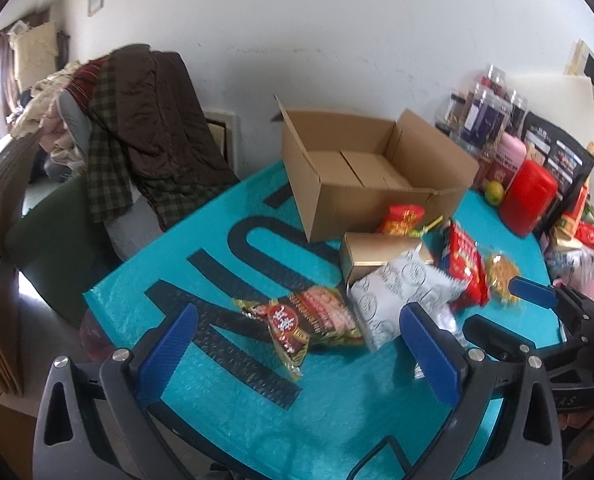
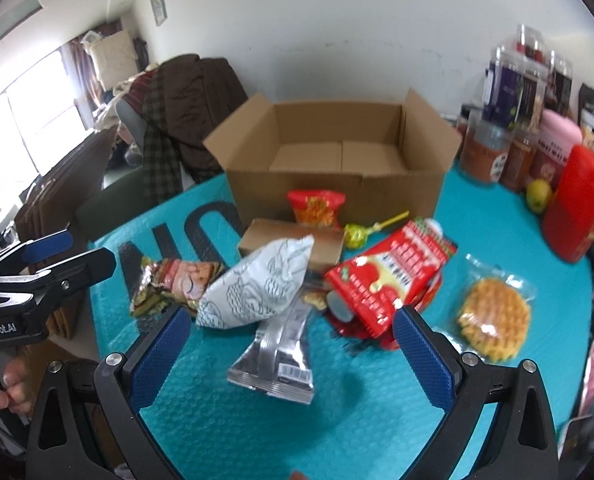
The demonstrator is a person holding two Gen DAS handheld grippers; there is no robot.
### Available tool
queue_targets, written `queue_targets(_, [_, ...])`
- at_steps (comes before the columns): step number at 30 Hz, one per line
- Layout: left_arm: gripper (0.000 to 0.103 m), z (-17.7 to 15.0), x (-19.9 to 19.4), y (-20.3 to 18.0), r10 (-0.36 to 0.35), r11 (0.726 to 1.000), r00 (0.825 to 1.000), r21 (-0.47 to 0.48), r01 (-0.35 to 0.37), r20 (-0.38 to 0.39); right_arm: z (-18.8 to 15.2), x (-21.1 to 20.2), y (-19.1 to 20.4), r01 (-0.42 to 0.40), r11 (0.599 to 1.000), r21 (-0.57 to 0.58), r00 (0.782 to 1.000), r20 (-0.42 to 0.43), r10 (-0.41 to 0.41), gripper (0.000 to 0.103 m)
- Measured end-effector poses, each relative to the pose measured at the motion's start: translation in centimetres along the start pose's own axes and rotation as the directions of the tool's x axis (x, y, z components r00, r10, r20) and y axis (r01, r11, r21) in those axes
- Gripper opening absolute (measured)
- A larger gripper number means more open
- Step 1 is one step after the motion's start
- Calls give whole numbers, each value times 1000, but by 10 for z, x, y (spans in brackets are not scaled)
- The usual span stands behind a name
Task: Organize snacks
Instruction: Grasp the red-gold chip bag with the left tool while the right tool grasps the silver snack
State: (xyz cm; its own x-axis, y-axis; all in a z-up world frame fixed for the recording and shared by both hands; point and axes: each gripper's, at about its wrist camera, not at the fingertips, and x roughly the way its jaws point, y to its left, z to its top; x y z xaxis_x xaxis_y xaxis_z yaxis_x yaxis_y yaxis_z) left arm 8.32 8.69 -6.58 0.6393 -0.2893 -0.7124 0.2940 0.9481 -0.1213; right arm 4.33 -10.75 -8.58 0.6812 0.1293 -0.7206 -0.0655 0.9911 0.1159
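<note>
Ahead of the right gripper [image 2: 291,350], a foil snack packet [image 2: 275,354] lay between its fingers, a patterned pouch [image 2: 257,284] just beyond it to the left. A waffle packet [image 2: 493,318] lay right of the claw. Behind the snacks stood an open cardboard box [image 2: 333,196], 1 lollipop [image 2: 357,236] before it.

Lived-in home room; coats [image 1: 153,128] heaped on chair; curtained window [image 2: 29,120]; framed picture [image 2: 158,2] on wall.

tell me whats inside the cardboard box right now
The cardboard box shows only its bare bottom flaps; no snacks visible. Its front wall hides the nearest strip of floor.
</note>
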Motion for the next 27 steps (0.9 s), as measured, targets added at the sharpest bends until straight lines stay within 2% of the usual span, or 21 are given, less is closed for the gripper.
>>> queue_targets(4, [103, -5, 17, 8, -22, 1000, 999, 7, 22, -36, -9, 16, 1, 8, 1000, 12, 999, -44, -7, 103])
queue_targets(6, [103, -7, 26, 12, -26, 1000, 998, -1, 26, -56, -12, 28, 3, 17, 1000, 7, 997, -73, -16, 99])
queue_targets(11, [103, -9, 48, 22, -59, 996, 993, -78, 51, -107, -12, 51, 3, 12, 1000, 12, 991, -130, -10, 80])
queue_targets(15, [103, -8, 67, 25, -95, 988, 986, -134, 76, -140, -12, 67, 0, 5, 1000, 28, 984, -178, 0, 72])
queue_targets(18, [103, -6, 77, 21, -100, 987, 982, -140, 78, -157, -14, 71, -4, -19, 999, 43, 980, -195, 27, 65])
queue_targets(20, [103, -5, 83, 19, -85, 990, 982, -130, 63, -171, -16, 71, -6, -13, 999, 41, 980, -197, 21, 56])
queue_targets(22, [103, -6, 89, 17, -78, 991, 979, -122, 55, -191, -18, 69, -9, -10, 999, 35, 980, -196, 17, 54])
queue_targets(25, [96, -8, 99, 16, -94, 989, 969, -132, 64, -230, -21, 65, -10, -5, 1000, 23, 983, -185, 9, 51])
queue_targets(27, [84, -11, 103, 14, -108, 988, 963, -130, 77, -245, -24, 60, -10, -1, 1000, 10, 984, -177, 3, 50])
